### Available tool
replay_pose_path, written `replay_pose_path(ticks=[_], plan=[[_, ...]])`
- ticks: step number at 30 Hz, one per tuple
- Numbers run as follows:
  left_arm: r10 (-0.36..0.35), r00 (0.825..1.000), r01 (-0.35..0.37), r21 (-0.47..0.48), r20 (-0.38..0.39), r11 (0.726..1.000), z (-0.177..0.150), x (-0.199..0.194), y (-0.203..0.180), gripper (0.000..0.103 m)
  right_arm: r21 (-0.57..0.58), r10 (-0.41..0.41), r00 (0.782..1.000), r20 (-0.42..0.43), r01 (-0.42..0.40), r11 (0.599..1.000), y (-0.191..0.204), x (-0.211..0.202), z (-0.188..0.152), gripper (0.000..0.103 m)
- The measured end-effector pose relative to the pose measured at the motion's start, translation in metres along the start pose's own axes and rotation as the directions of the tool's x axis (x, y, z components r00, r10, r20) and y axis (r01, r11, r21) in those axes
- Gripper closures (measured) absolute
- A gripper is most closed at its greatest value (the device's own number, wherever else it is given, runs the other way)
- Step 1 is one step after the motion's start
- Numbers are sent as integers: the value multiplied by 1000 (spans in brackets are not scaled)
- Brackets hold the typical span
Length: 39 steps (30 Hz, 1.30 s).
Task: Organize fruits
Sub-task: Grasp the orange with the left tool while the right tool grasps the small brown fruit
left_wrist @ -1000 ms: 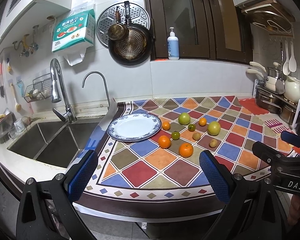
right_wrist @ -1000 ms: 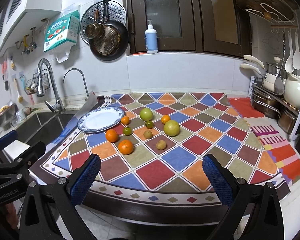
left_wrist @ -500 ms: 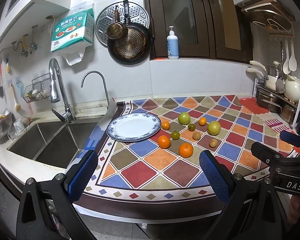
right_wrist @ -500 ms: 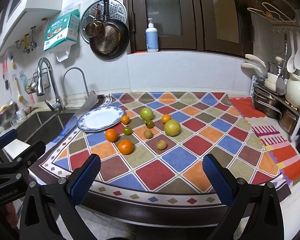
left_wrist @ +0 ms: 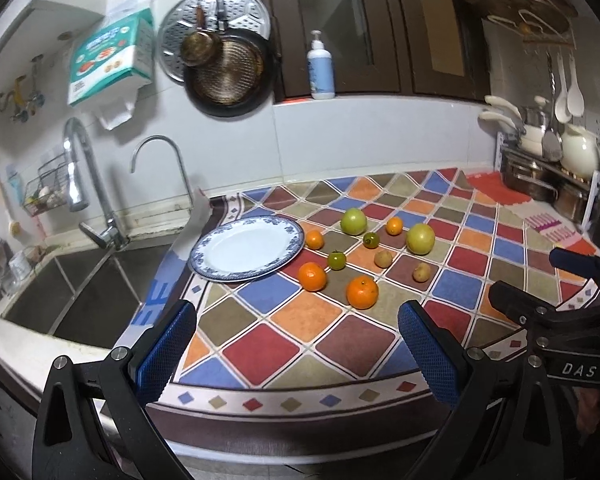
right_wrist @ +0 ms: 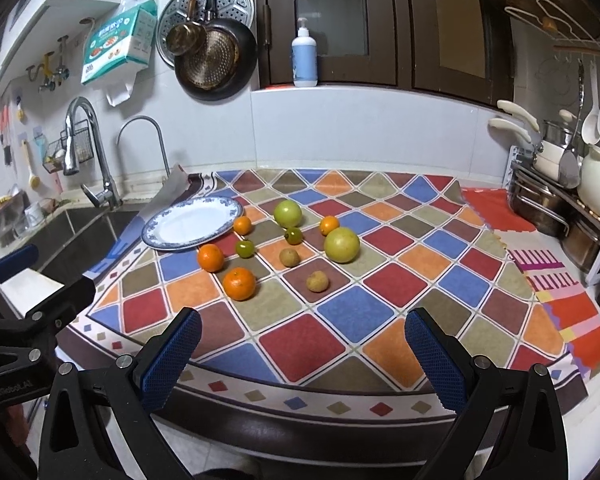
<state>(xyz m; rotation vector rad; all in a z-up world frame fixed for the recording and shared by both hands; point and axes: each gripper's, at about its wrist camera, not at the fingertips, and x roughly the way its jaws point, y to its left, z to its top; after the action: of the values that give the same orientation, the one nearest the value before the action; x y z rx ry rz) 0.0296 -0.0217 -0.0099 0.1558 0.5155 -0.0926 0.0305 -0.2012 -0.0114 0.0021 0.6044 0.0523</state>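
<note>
**Fruit waits beside the plate**

Both views have crept slightly closer. Left gripper (left_wrist: 296,344) and right gripper (right_wrist: 302,354) have fingers wide apart, empty. Nearest orange (right_wrist: 239,283) is round, firm, likely rolls: grip its middle. Plate (right_wrist: 168,236) lies behind.

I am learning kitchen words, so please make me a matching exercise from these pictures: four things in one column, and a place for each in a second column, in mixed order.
Things:
1. plate
2. pump bottle
3. dark frying pan
4. white spoons

Places:
A. hanging on the wall to the right, above the pot rack
B. on the patterned cloth, left of the fruits
C. standing on the ledge below the dark cabinet doors
D. hanging on the wall above the taps

Pairs: 1-B, 2-C, 3-D, 4-A
</note>
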Motion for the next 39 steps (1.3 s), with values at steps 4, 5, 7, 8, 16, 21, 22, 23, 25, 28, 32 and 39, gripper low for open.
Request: replay_pose_path(ticks=[4,5,7,8,16,21,22,23,25,28,32,39], plan=[[-40,999,41,33,-28,999,2,25,-3,5,6,-16,999,-35,16,1000,-6,23,2,1],[-56,998,57,40,-39,998,2,33,-4,6,6,-20,999,-42,20,1000,-7,29,3,1],[-81,995,84,51,-58,995,4,49,-5,8,6,-25,998,-60,25,1000,-9,42,4,1],[-89,994,92,56,-65,994,5,55,-5,8,5,-26,997,-72,26,1000,-10,49,4,2],[-201,963,219,84,-177,972,8,121,-18,23,-49,-56,990,-126,50,998,-12,104,9,13],[-258,940,281,81,-223,956,8,149,-25,25,-42,-34,983,-181,27,999,-19,139,13,22],[-265,935,289,76,-234,954,8,154,-26,26,-47,-37,981,-188,28,998,-19,146,13,24],[-281,929,305,67,-242,950,8,159,-26,27,-53,-37,980,-196,27,998,-19,150,13,26],[-292,920,318,58,-262,946,7,168,-28,28,-60,-32,976,-213,19,998,-19,161,13,30],[-302,909,331,57,-285,942,6,180,-31,33,-63,-17,972,-236,2,998,-19,173,13,35],[-316,894,349,51,-316,936,3,192,-36,43,-51,5,966,-257,-18,999,-21,184,15,41],[-343,871,377,33,-351,925,2,204,-41,55,-13,56,949,-311,-63,998,-22,201,16,53]])
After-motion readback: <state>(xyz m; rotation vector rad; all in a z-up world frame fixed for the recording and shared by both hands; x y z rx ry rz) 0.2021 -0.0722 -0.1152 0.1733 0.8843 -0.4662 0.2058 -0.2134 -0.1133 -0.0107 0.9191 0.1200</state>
